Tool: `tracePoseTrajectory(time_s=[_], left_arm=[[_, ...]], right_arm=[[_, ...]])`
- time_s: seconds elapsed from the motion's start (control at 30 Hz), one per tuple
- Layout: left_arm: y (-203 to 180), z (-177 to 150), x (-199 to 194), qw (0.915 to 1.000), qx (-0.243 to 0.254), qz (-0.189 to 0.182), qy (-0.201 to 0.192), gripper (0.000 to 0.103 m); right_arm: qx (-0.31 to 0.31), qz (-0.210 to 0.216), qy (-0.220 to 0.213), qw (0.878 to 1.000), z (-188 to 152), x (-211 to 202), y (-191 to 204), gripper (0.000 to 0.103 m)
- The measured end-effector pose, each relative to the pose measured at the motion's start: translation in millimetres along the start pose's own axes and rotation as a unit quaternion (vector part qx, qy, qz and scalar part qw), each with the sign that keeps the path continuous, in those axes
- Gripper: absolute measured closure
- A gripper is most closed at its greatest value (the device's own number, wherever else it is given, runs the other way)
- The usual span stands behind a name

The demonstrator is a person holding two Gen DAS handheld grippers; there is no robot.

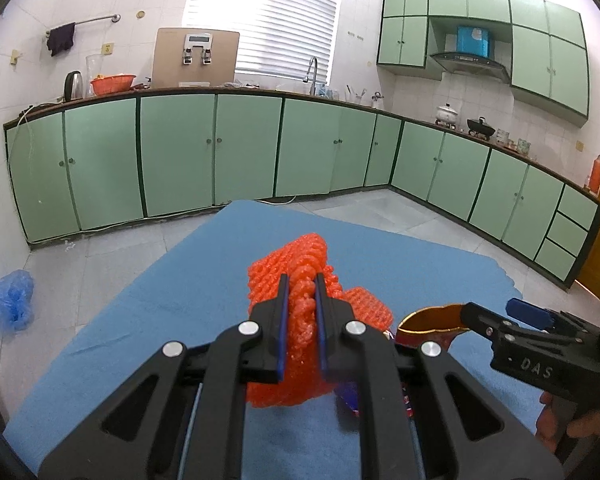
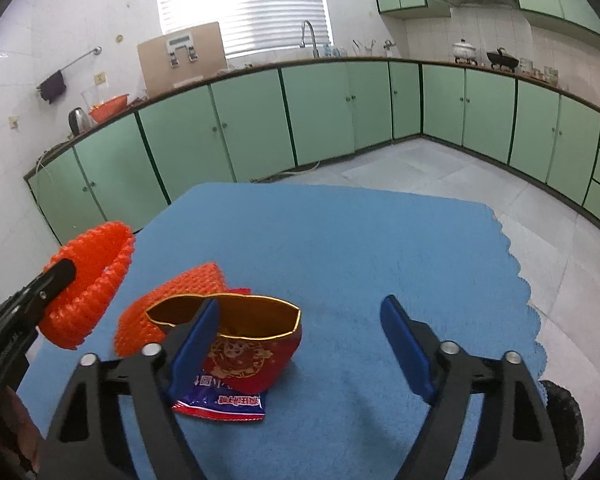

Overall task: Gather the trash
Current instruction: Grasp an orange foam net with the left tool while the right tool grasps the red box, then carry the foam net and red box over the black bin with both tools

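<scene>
My left gripper (image 1: pixel 302 280) is shut on an orange foam net (image 1: pixel 300 256), held up above the blue cloth table (image 1: pixel 188 280); the right wrist view shows that net (image 2: pixel 96 276) at the far left. A second orange net (image 2: pixel 176 292) lies flat on the cloth. Beside it stands a red pouch with a gold rim (image 2: pixel 256 356), mouth open, on a red and blue snack wrapper (image 2: pixel 224 400). My right gripper (image 2: pixel 300 306) is open over the pouch, its left finger at the pouch's rim and its right finger over bare cloth.
The blue cloth (image 2: pixel 360 248) ends in a scalloped edge on the right, with a dark round object (image 2: pixel 560 412) just past it. Green cabinets (image 1: pixel 180 152) line the walls beyond a tiled floor. A blue plastic bag (image 1: pixel 10 300) lies on the floor at left.
</scene>
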State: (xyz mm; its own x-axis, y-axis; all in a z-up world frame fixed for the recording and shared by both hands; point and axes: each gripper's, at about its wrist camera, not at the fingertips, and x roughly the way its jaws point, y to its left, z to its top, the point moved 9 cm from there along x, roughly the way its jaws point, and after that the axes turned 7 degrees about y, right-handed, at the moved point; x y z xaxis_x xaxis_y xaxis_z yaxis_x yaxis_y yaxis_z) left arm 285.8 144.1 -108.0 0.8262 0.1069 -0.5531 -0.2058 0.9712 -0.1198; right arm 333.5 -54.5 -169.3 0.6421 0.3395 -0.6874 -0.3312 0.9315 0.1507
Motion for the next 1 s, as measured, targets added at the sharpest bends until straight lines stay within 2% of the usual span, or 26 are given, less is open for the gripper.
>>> tracePoseTrajectory(time_s=[0.07,0.2,0.3,0.37,0.43,0.77,1.0], left_arm=[[-1,-2,0,1.0,0.001,-0.001,0.001,0.093],[1,-4,-2,1.0,0.001,-0.001,0.002,0.093],[3,-4,-1,1.0,0.001,-0.002,0.003,0.093],[3,-4,-2,1.0,0.003,-0.003,0.003,0.093],[1,-4,-4,1.0,0.005,-0.005,0.003,0.093],[-17,-13,-15,0.9996,0.016,-0.022,0.004,0.093],[-54,-20,-29,0.998,0.037,-0.052,0.003,0.093]], right_arm=[[0.001,-0.002,0.011,1.0,-3,2,0,0.036],[0.008,0.01,0.027,1.0,-13,1,2,0.047],[0.011,0.017,0.033,0.999,-19,-2,4,0.06],[0.006,0.021,0.043,0.999,-24,-3,6,0.079],[-0.003,0.02,0.053,0.998,-30,-3,8,0.091],[-0.017,0.008,0.045,0.999,-44,-28,6,0.096],[-0.002,-0.004,0.018,1.0,-39,-66,-19,0.096]])
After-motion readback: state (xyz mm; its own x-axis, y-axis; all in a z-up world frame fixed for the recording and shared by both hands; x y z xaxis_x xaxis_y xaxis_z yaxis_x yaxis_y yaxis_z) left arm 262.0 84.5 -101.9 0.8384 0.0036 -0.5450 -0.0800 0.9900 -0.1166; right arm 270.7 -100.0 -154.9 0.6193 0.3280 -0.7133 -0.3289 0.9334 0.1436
